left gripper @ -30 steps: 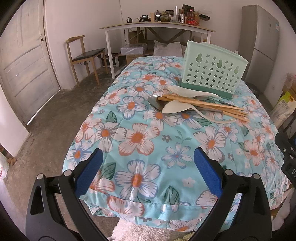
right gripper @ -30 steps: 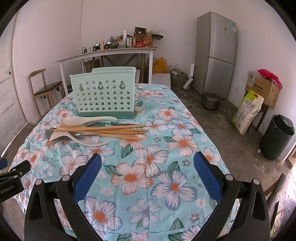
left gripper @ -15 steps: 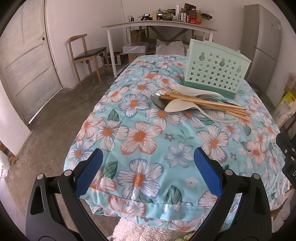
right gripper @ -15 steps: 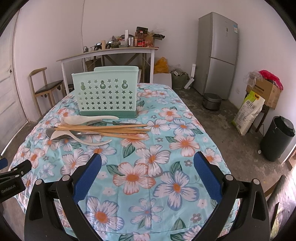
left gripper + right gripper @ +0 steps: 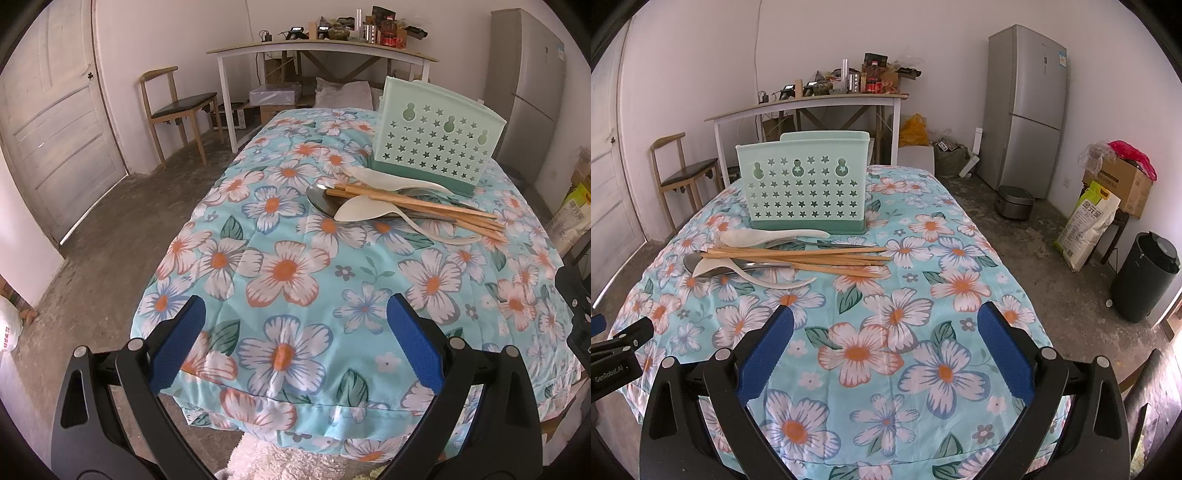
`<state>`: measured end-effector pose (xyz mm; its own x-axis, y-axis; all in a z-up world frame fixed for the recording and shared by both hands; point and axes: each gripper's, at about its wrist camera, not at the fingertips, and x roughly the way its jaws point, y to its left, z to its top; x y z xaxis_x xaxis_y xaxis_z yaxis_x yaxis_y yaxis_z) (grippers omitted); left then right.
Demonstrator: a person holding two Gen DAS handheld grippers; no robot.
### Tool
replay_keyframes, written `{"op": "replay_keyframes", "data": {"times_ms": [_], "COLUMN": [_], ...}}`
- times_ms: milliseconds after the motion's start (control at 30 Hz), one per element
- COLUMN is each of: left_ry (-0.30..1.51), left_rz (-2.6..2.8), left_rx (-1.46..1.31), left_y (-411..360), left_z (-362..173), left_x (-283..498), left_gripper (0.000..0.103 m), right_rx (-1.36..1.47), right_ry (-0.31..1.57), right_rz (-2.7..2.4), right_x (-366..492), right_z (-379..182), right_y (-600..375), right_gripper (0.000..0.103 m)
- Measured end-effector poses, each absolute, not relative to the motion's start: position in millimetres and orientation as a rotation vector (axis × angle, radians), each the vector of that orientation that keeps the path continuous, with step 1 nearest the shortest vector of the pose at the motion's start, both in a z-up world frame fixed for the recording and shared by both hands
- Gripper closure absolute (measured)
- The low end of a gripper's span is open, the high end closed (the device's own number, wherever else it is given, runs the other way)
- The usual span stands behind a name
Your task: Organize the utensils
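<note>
Utensils lie in a loose heap on a table (image 5: 960, 280) covered by a turquoise floral cloth, just in front of a mint-green caddy (image 5: 803, 186) pierced with star holes. The heap holds wooden chopsticks (image 5: 798, 254), two white plastic spoons, one nearer the caddy (image 5: 764, 236) and one nearer the viewer (image 5: 738, 269), and a metal spoon (image 5: 696, 263). The right gripper (image 5: 884, 350) hangs over the near end of the table, its blue-padded jaws spread wide and holding nothing. From it the heap sits at about eleven o'clock, well apart, with the chopsticks' long axis running crosswise, nine to three o'clock, tips toward three. The left gripper (image 5: 295, 339) is also wide open and empty, poised above the table's near corner. From it the heap (image 5: 402, 206) lies at about one o'clock, slanting away toward the lower right, spoon bowls nearest. Neither gripper looks clearly closer, though the chopstick tips lie on the right gripper's side and the spoon bowls on the left's. A crosswise pinch at mid-shaft would likely suit. The caddy stands upright directly behind the heap and appears empty, though its inside is hidden.
</note>
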<state>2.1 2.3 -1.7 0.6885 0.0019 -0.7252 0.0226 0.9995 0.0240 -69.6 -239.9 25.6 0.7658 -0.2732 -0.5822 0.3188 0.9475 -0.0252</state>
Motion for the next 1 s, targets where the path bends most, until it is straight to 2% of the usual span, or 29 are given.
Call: {"op": "replay_keyframes", "data": {"times_ms": [1000], "left_ry": [0.847], "left_rz": [-0.015], "left_rx": [0.036], "left_y": [0.5], "left_z": [-13.6], "left_x": [13.7], "left_gripper": [0.008], "right_rx": [0.079], "right_ry": [0.688], "right_rz": [-0.32], "right_x": [-59.4], "right_z": [10.6], "right_y": [-239.6], "right_gripper": [0.006]}}
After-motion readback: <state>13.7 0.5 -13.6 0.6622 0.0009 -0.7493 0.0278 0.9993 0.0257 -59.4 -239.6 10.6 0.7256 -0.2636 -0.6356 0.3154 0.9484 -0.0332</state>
